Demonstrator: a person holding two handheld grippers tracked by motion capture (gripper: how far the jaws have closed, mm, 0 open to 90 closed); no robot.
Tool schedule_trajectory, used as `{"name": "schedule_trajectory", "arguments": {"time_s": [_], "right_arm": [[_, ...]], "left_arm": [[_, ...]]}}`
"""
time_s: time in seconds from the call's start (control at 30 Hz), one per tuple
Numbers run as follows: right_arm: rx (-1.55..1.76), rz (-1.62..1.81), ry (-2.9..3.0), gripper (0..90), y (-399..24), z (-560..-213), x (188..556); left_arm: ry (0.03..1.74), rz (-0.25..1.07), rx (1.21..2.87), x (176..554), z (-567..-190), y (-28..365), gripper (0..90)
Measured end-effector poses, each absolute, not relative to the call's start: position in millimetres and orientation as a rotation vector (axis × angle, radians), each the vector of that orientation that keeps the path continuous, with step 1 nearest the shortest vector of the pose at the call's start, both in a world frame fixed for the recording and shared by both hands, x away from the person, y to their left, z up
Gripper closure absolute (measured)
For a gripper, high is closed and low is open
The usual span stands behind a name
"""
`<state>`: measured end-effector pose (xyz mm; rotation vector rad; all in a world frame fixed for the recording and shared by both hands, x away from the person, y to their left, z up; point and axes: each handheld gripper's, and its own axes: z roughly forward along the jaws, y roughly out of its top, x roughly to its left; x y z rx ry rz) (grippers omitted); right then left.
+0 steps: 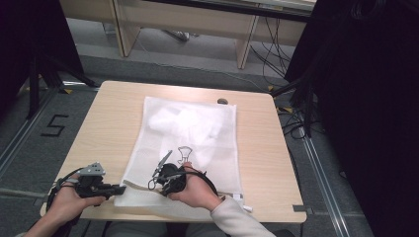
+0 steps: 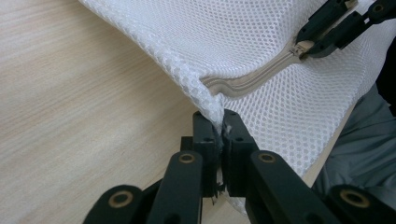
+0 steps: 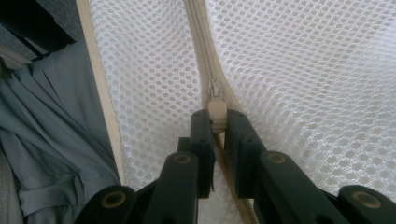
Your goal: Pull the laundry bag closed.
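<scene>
Nearest our lens, the right gripper (image 3: 215, 122) has its two black jaws pinched shut on the small cream plastic zipper pull (image 3: 217, 111) of the white mesh laundry bag (image 1: 190, 143), which lies flat on the light wooden table (image 1: 106, 123) with its near hem at the table's front edge. From that pull we follow the beige zipper track (image 3: 201, 42), whose long axis runs along the bag's near hem, roughly from the right gripper toward the left one. At the far end of that line our left gripper (image 2: 220, 131) is clamped on the bag's near-left corner (image 2: 210, 105), bunching the mesh where the zipper tape (image 2: 254, 79) ends. So the relation we must mind is this: the pull sits between our two hands, held by the right, and the anchored corner lies to its left along the hem. We judge that the slide has to travel straight along that track while the left gripper keeps the hem taut; any pull off the axis would likely buckle the soft mesh.
</scene>
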<state>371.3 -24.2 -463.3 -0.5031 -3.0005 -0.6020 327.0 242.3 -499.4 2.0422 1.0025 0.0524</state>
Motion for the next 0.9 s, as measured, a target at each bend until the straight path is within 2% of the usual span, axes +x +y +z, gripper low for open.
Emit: {"name": "schedule_trajectory", "arguments": {"time_s": [0.9], "right_arm": [[-0.508, -0.563, -3.031, 82.3, -30.5, -460.7, 371.0]], "left_arm": [[1.013, 0.063, 2.027, 326.2, -499.8, 241.2, 85.4]]}}
